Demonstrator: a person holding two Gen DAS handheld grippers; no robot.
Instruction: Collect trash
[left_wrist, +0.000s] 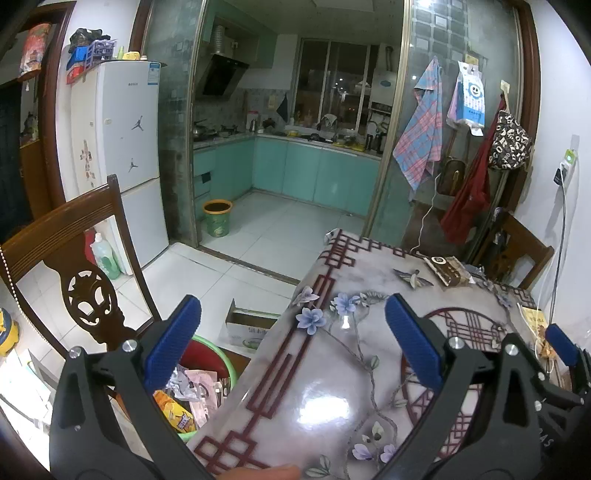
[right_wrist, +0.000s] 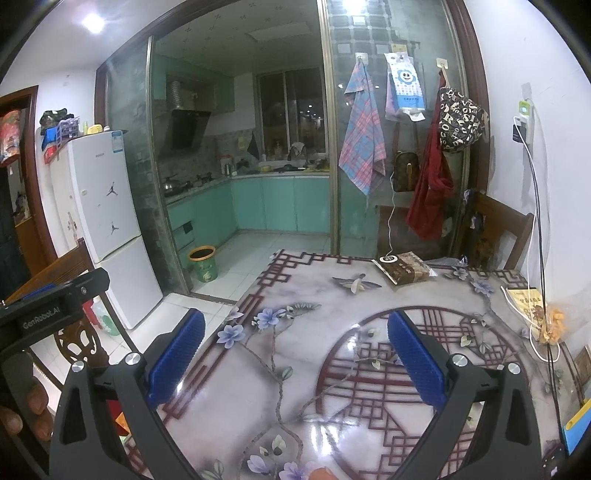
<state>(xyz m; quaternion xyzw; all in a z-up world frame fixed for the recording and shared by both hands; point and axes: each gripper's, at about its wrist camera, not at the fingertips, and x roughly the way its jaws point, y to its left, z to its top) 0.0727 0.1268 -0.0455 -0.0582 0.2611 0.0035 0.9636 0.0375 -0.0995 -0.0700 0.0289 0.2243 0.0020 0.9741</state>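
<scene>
My left gripper (left_wrist: 293, 341) is open and empty, held over the left edge of the floral table (left_wrist: 332, 387). Below it, beside the table, a green basin (left_wrist: 218, 354) holds crumpled wrappers (left_wrist: 192, 387) and an orange snack bag (left_wrist: 175, 413). My right gripper (right_wrist: 295, 354) is open and empty above the table (right_wrist: 295, 369). A brown packet (right_wrist: 404, 271) lies at the table's far edge, also in the left wrist view (left_wrist: 447, 269). An orange-filled clear bag (right_wrist: 554, 325) sits at the right edge. The left gripper's body (right_wrist: 55, 302) shows at the right view's left side.
A carved wooden chair (left_wrist: 85, 291) stands left of the table. A cardboard box (left_wrist: 247, 328) sits on the floor by the basin. A green bin (left_wrist: 217, 218) stands at the kitchen doorway. A white fridge (left_wrist: 125, 155) is at left. Charging cables (right_wrist: 535, 258) hang along the right wall.
</scene>
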